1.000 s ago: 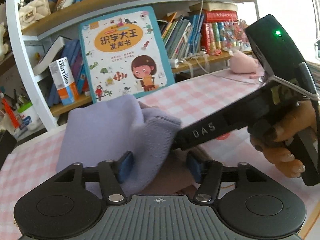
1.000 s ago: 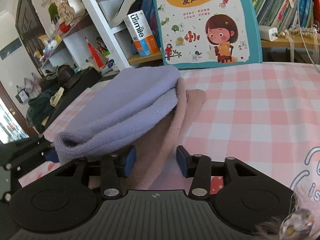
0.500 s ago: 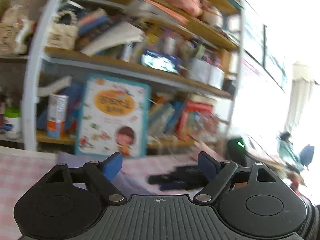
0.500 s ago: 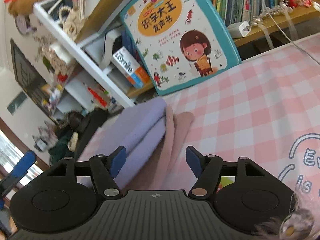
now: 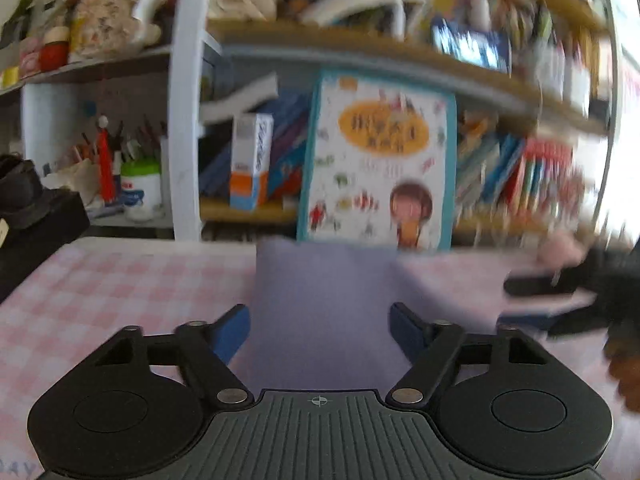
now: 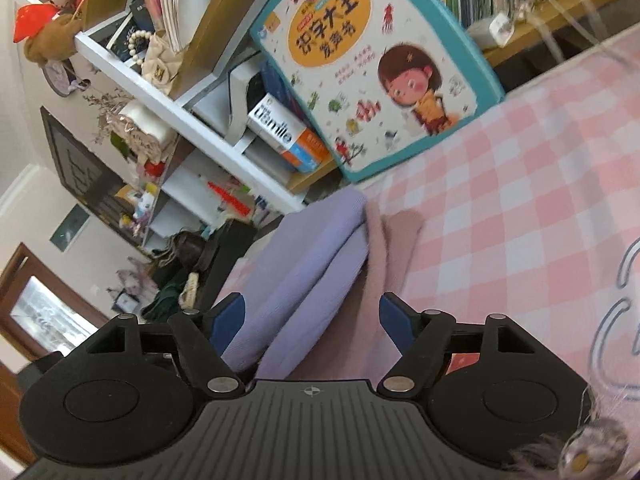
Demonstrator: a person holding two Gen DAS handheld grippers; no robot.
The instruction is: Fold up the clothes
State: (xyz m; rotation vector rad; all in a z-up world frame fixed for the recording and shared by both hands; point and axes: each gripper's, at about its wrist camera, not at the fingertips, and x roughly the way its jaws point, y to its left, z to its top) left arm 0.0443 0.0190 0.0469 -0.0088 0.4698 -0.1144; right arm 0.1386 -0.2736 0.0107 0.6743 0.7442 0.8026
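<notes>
A folded lavender garment point(image 5: 320, 304) lies on the pink checked tablecloth point(image 5: 100, 280). In the right wrist view it point(image 6: 304, 264) rests on a dusty-pink garment point(image 6: 384, 260). My left gripper point(image 5: 319, 330) is open, above and just before the lavender fold, holding nothing. My right gripper point(image 6: 312, 322) is open, tilted, over the near end of both garments, holding nothing. It also shows blurred at the right edge of the left wrist view point(image 5: 560, 296).
A bookshelf point(image 5: 184, 100) stands behind the table with a children's book point(image 5: 380, 168) leaning on it, also in the right wrist view point(image 6: 372, 56). A black box point(image 5: 36, 220) sits at the table's left. A mat with lettering point(image 6: 616, 304) lies to the right.
Both grippers have opened and let go of the garments and pulled back. The left view swung up to the shelves and back down. The right gripper tilted.
</notes>
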